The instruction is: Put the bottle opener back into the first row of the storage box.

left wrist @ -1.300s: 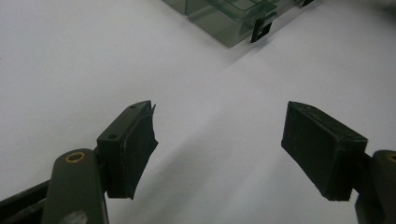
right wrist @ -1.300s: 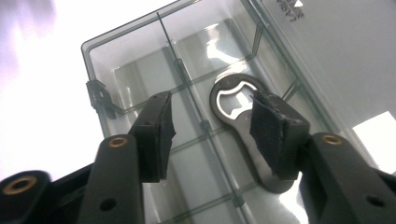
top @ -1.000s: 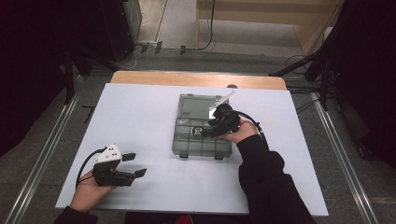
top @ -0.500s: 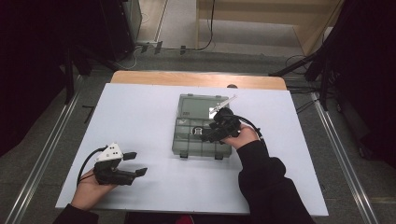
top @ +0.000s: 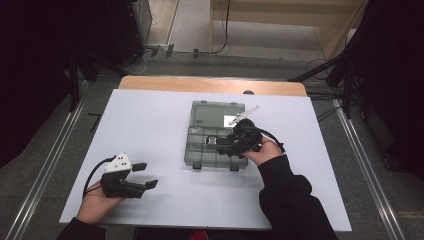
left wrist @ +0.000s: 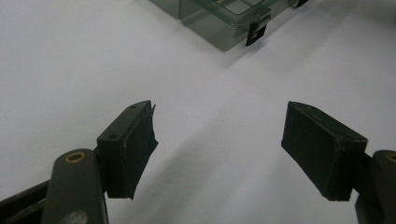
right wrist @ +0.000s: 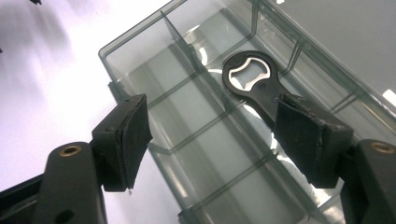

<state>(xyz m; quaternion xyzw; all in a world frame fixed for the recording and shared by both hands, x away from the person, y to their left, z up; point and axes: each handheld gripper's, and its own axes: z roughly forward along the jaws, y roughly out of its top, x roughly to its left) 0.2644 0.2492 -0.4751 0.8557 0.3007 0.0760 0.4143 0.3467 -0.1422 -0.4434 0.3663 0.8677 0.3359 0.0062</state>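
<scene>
Tongs on my right [right wrist: 212, 140] hang spread over the compartment box [top: 216, 134] mid-frame, its bottle opener [right wrist: 252, 86] ungrabbed; left tongs [left wrist: 219, 144] spread, idle.

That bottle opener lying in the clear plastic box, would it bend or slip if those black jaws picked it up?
The bottle opener looks like rigid metal and dark plastic, so it probably stays stiff. Its glossy handle might slip a little. It lies flat in a compartment of the box, so it likely won't roll, though the divider walls could hinder the right gripper.
</scene>
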